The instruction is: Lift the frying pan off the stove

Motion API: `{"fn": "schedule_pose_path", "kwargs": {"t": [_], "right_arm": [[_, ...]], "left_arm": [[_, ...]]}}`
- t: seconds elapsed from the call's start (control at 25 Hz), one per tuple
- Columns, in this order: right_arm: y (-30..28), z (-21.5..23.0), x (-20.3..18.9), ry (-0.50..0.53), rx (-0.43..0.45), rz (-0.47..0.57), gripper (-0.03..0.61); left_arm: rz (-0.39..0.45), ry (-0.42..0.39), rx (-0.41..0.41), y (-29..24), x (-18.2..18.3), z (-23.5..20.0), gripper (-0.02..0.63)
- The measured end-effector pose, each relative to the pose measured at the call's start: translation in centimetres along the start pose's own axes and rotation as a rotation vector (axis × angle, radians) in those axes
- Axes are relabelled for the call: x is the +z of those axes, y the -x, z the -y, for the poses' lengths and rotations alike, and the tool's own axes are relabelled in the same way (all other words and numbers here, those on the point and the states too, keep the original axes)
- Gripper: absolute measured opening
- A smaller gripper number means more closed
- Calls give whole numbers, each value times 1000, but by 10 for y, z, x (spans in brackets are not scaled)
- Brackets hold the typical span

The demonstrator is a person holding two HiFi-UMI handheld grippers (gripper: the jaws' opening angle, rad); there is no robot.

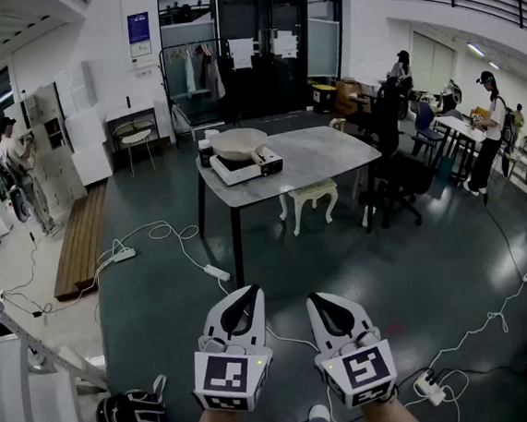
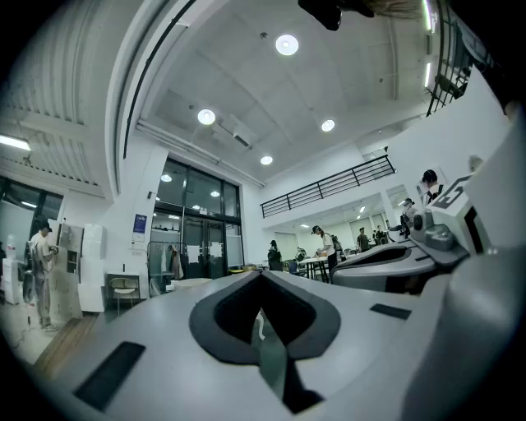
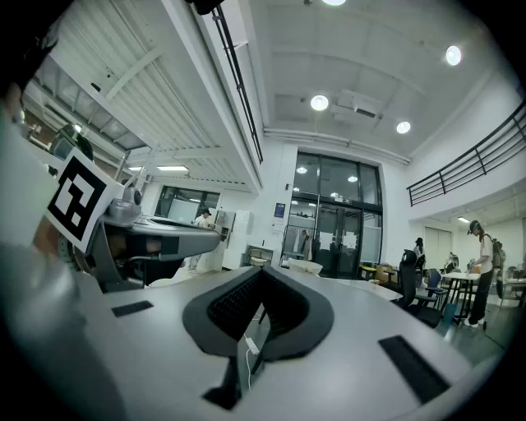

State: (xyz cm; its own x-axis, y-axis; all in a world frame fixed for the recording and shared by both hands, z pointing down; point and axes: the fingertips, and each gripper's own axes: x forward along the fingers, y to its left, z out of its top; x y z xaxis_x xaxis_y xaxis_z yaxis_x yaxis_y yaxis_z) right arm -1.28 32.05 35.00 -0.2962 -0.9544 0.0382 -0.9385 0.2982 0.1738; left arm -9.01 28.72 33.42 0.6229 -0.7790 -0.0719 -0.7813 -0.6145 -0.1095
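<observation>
A pale frying pan (image 1: 239,143) sits on a white portable stove (image 1: 246,165) at the left end of a grey table (image 1: 323,158), far ahead in the head view. Low in that view, close to me and well short of the table, my left gripper (image 1: 252,292) and right gripper (image 1: 316,299) are held side by side. Both are shut, with nothing between their fingers. In the left gripper view the left gripper (image 2: 261,275) points across the room, its jaws touching at the tips. The right gripper (image 3: 261,274) looks the same in its own view, with the pan (image 3: 302,266) small beyond it.
A white stool (image 1: 310,197) stands under the table and a dark office chair (image 1: 399,178) at its right. White cables and a power strip (image 1: 216,272) trail over the dark floor between me and the table. Several people stand at the room's left and right edges.
</observation>
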Motion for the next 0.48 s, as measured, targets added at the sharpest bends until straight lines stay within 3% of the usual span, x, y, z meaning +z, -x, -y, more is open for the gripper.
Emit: {"fn": "schedule_pose_path", "kwargs": {"t": [0.24, 0.48], "right_arm": [[-14, 24, 0, 4, 0, 13, 25], [-48, 70, -8, -3, 35, 28, 25]], "left_arm": [[14, 15, 33, -24, -1, -6, 11], [12, 12, 65, -80, -7, -6, 11]]}}
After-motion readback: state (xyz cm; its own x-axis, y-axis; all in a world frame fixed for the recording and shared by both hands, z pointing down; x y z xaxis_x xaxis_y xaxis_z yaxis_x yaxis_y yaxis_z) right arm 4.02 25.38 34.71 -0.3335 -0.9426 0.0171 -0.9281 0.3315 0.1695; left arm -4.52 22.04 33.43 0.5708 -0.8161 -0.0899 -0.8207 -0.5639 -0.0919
